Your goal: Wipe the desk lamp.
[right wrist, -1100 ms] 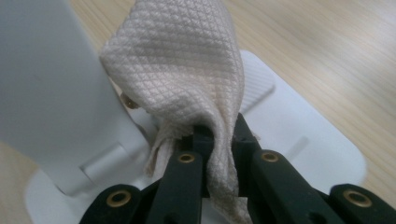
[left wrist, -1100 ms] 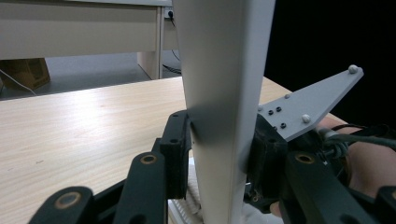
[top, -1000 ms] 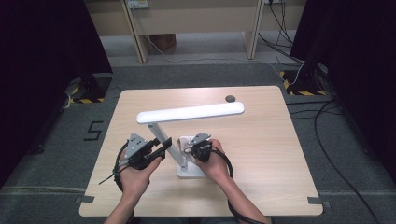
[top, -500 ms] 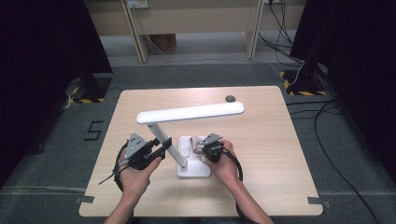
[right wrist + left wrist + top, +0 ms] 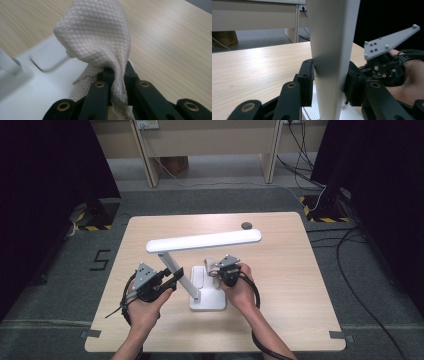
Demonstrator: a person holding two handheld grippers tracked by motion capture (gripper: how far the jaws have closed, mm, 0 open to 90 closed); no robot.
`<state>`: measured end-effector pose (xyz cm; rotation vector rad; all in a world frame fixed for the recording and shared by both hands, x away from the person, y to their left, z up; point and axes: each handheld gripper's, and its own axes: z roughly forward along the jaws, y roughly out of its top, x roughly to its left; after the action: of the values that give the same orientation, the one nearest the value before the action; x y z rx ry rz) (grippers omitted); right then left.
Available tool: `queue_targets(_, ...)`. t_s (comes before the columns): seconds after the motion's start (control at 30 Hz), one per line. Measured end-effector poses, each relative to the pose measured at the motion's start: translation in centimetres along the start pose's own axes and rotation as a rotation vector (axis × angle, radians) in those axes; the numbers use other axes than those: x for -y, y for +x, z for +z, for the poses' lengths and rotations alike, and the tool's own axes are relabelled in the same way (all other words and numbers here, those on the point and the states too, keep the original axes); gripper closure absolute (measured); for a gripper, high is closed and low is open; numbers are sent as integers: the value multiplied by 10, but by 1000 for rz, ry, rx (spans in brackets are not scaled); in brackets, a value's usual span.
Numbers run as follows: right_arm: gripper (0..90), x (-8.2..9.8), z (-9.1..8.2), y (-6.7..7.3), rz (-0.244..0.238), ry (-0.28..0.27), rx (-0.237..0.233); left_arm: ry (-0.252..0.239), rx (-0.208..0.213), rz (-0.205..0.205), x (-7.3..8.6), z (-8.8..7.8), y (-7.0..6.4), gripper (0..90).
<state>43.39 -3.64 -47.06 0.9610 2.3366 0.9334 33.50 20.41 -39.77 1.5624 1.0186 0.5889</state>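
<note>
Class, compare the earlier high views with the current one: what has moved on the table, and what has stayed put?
The right gripper, pinching a white cloth, slid along the lamp base toward the person, then back up toward the base's far end. The left gripper stays clamped on the lamp's arm; the desk lamp and the small dark disc have not shifted.

"What lay around your table [image 5: 300, 285]?"

"You sat on grey carpet [image 5: 210, 202], with black curtains [image 5: 45, 195] darkening the left and right edges of the frame."

"And beyond it?"

"A pale wooden desk [image 5: 210, 140] stood at top centre, cables [image 5: 345, 250] trailed at right, and hazard tape [image 5: 320, 215] marked the floor."
</note>
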Motion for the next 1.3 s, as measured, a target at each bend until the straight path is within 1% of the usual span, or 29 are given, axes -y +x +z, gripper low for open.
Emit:
queue_targets(0.07,856,-10,6,10,-12,-18,-29,2,1,1,0,0,0,634)
queue_targets(0.13,856,-19,14,22,-16,-22,-60,4,3,4,0,0,0,633)
queue_targets(0.17,855,-23,18,25,-39,-27,-73,4,3,4,0,0,1,633)
queue_targets(0.2,855,-27,23,32,-34,-18,-89,4,4,5,0,-1,1,633)
queue_targets(0.23,855,-29,27,35,-41,-17,-97,5,5,6,0,-1,1,632)
queue_targets(0.27,855,-32,32,38,-61,-14,-111,5,5,6,0,-1,1,632)
queue_targets(0.3,855,-33,35,40,-67,-13,-117,4,7,5,-1,-1,1,631)
queue_targets(0.33,855,-36,39,44,-58,-9,-128,3,7,4,-1,-1,1,631)
queue_targets(0.37,855,-37,41,45,-67,-12,-139,4,8,4,-1,-1,1,632)
queue_targets(0.4,855,-39,43,49,-58,-6,-156,4,8,5,-1,-1,1,632)
queue_targets(0.43,855,-40,45,51,-58,-5,-163,5,9,7,-1,-1,1,631)
queue_targets(0.47,855,-41,47,51,-78,-7,-175,5,9,10,-1,-1,1,631)
queue_targets(0.5,855,-41,49,52,-82,4,-181,5,9,10,-1,-1,1,630)
queue_targets(0.53,855,-40,49,53,-72,11,-185,5,9,10,-1,-2,1,630)
queue_targets(0.6,855,-39,52,51,-82,19,-189,4,10,8,-1,-1,1,630)
queue_targets(0.63,855,-37,51,52,-46,25,-184,6,10,10,-1,-1,1,630)
queue_targets(0.67,855,-37,52,49,-81,14,-185,6,9,10,-1,-1,1,630)
queue_targets(0.7,855,-37,50,50,-67,22,-174,7,10,9,-1,-1,1,630)
queue_targets(0.77,855,-35,49,46,-82,11,-163,6,10,7,-2,-1,1,630)
queue_targets(0.8,855,-34,48,46,-63,18,-160,6,9,8,-2,-1,1,630)
queue_targets(0.87,855,-32,47,39,-70,6,-147,6,8,8,-2,-1,1,631)
queue_targets(0.9,855,-31,45,38,-45,11,-137,6,8,8,-2,-1,1,631)
queue_targets(0.97,855,-28,44,31,-48,8,-123,6,8,8,-2,-1,1,631)
queue_targets(1.03,855,-25,42,28,-35,11,-110,5,8,7,-2,-1,1,631)
queue_targets(1.07,855,-23,41,26,-19,13,-101,5,8,7,-1,-1,1,631)
queue_targets(1.1,855,-22,40,24,-28,12,-95,5,8,6,-1,-1,1,631)
queue_targets(1.17,855,-19,38,20,-29,8,-82,5,8,6,-1,-1,1,630)
queue_targets(1.2,855,-17,38,20,-21,9,-79,4,8,5,-1,-1,1,631)
queue_targets(1.3,855,-12,36,16,-28,20,-61,4,8,5,-1,-1,1,630)
